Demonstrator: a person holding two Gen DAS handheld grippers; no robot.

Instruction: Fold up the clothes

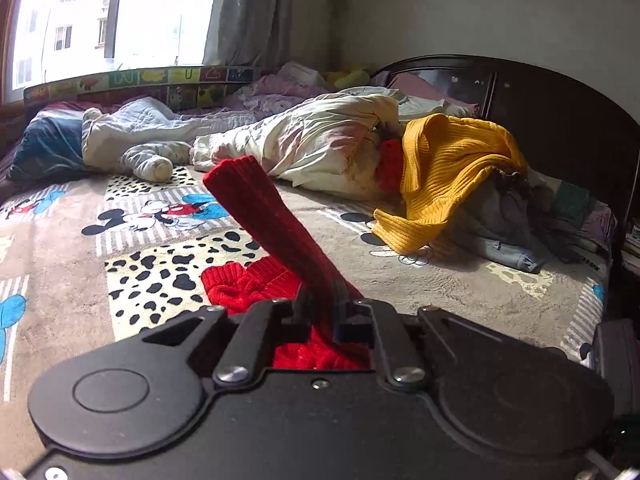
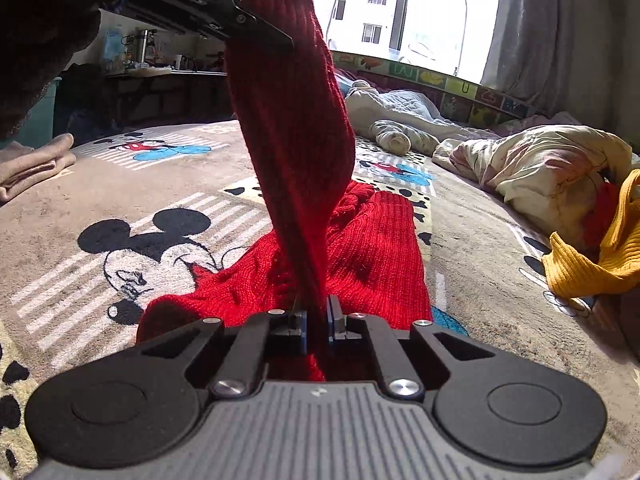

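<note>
A red knit sweater (image 2: 372, 248) lies on the Mickey Mouse bedspread (image 2: 120, 184). Its sleeve (image 2: 292, 120) is stretched up between both grippers. My right gripper (image 2: 317, 322) is shut on the sleeve near the body of the sweater. My left gripper (image 2: 260, 28) shows at the top left of the right wrist view, shut on the sleeve near its cuff. In the left wrist view, the left gripper (image 1: 325, 312) is shut on the sleeve (image 1: 268, 220), with the cuff sticking up past the fingers and the sweater body (image 1: 240, 284) below.
A yellow knit sweater (image 1: 448, 176) lies on a clothes pile with jeans (image 1: 508, 252) at the right. A rumpled white quilt (image 1: 320, 140) and pale pyjamas (image 1: 132, 136) lie by the window. A folded beige garment (image 2: 32, 164) sits at the left edge. A dark headboard (image 1: 560, 120) is behind.
</note>
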